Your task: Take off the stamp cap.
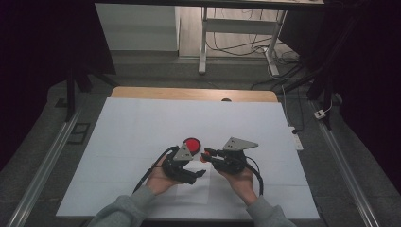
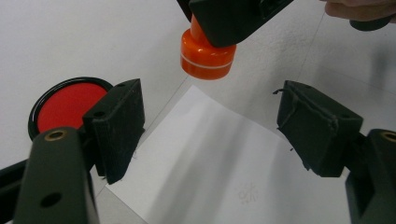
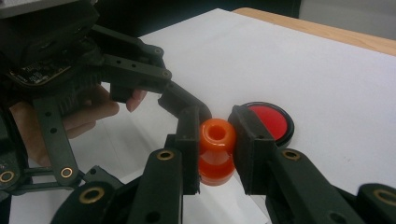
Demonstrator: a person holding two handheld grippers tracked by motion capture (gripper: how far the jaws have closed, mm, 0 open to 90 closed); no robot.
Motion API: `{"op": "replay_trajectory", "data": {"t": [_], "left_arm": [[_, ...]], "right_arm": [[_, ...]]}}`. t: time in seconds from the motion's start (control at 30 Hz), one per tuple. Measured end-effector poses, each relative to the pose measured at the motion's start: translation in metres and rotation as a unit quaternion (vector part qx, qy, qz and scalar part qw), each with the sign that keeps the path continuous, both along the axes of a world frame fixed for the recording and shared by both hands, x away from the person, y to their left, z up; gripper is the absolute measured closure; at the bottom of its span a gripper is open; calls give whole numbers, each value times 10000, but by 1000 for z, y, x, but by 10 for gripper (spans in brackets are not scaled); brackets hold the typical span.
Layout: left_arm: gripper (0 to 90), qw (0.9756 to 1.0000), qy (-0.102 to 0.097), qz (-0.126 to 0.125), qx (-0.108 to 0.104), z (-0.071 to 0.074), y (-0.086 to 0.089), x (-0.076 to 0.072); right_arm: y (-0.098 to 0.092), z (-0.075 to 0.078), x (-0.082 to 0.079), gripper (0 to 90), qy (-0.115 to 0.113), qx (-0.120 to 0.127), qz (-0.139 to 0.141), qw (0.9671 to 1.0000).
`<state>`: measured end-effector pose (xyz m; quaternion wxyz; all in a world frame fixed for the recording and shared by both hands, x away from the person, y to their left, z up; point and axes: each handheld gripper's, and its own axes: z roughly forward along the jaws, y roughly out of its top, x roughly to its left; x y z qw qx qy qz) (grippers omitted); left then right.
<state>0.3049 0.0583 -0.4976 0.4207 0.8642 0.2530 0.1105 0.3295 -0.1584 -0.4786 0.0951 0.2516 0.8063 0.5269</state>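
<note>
Right gripper view: orange stamp point(image 3: 216, 154) clamped between the right tool point(image 3: 215, 140) pads.

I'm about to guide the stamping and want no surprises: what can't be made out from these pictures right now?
- Face of the orange stamp: it points down at the paper sheet in the left gripper view; the right gripper clamps its neck in the right gripper view.
- Faint mark on the sheet: too pale and small to read.
- Red ink pad: partly behind the left gripper's finger.
- High view: stamp too small for detail.
</note>
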Motion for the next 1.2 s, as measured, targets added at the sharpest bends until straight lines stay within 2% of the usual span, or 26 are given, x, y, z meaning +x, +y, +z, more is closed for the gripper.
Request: {"op": "replay_trajectory", "data": {"t": [0.3, 0.63, 1.2], "left_arm": [[252, 10000, -24, -59, 25, 0, -4, 1], [290, 10000, -55, 4, 27, -2, -8, 5], [505, 9997, -227, -37, 127, -3, -15, 9]], "right_arm": [[0, 0, 0, 721, -4, -1, -6, 10000], [1, -2, 0, 720, 16, -14, 17, 10000], [2, -2, 0, 721, 42, 1, 33, 10000]]}}
